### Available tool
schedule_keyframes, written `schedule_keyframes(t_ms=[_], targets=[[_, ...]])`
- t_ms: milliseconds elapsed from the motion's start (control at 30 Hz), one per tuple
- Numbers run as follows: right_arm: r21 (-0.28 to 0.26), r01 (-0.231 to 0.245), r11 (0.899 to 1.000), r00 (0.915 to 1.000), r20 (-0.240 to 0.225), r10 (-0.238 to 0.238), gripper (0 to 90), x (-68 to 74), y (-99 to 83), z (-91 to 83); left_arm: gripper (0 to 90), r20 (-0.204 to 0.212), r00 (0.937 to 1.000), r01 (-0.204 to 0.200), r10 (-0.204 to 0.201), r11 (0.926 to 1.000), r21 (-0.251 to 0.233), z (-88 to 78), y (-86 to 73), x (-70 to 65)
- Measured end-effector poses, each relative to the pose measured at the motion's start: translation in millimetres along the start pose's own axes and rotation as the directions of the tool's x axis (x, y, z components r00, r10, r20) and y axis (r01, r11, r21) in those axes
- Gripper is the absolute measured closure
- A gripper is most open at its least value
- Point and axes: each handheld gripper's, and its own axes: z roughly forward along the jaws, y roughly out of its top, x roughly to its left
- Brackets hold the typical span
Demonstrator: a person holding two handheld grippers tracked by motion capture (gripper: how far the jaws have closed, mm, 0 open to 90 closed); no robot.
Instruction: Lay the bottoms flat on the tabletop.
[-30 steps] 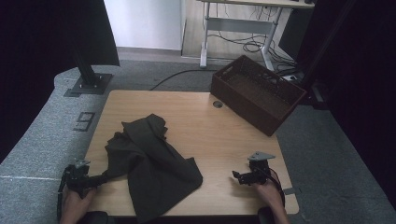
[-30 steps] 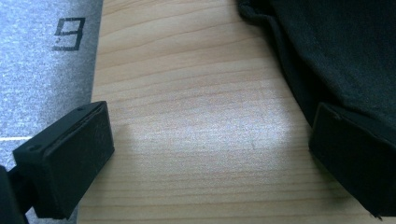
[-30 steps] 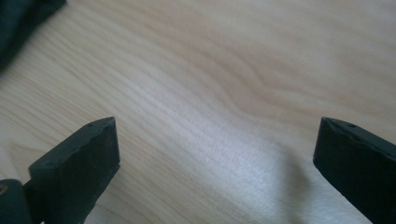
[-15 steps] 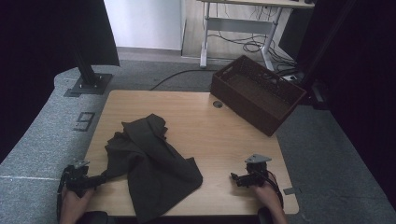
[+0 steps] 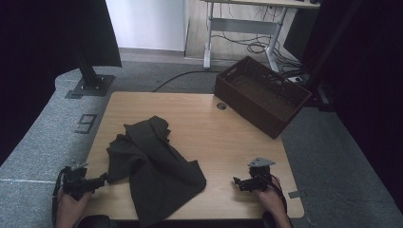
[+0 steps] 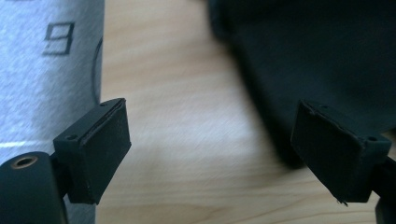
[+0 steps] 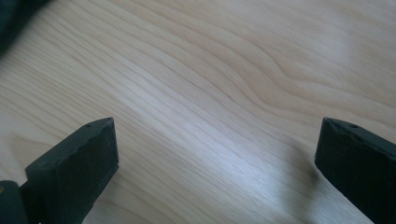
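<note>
At the near left corner of the surface (image 5: 199,114), the left hand-held gripper (image 5: 102,179) has edged closer to the dark cloth (image 5: 157,166) than a second ago; its jaws, spread with only bare wood between them, have just been closing a little. One jaw sits just beside the cloth's edge. The cloth lies crumpled on the left half, unchanged. The right hand-held gripper (image 5: 236,181) has barely shifted, jaws spread over bare wood. A brown crate (image 5: 261,95) stands at the far right corner.
</note>
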Motion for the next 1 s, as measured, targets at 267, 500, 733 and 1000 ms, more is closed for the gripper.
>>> schedule_keyframes(t_ms=[267,500,733,1000], targets=[[-0.029,0.021,0.999,0.9989,-0.042,-0.022,0.0,23.2,11.1,-1.1,11.5,0.111,0.9906,-0.07,0.08,0.9935,-0.089,-8.6,26.0,-18.9],[-0.04,0.025,0.999,0.9975,-0.065,-0.028,0.0,34.9,17.7,-0.3,11.0,0.148,0.9766,-0.137,0.156,0.9818,-0.132,-10.4,54.6,-36.8],[-0.048,0.03,0.998,0.9952,-0.091,-0.034,0.0,47.6,26.3,4.1,10.9,0.155,0.964,-0.193,0.216,0.9692,-0.154,-7.3,79.7,-50.3],[-0.048,0.052,0.997,0.99,-0.128,-0.058,0.0,69.6,37.5,15.4,11.1,0.13,0.9515,-0.264,0.279,0.9571,-0.119,15.6,91.9,-61.0]])
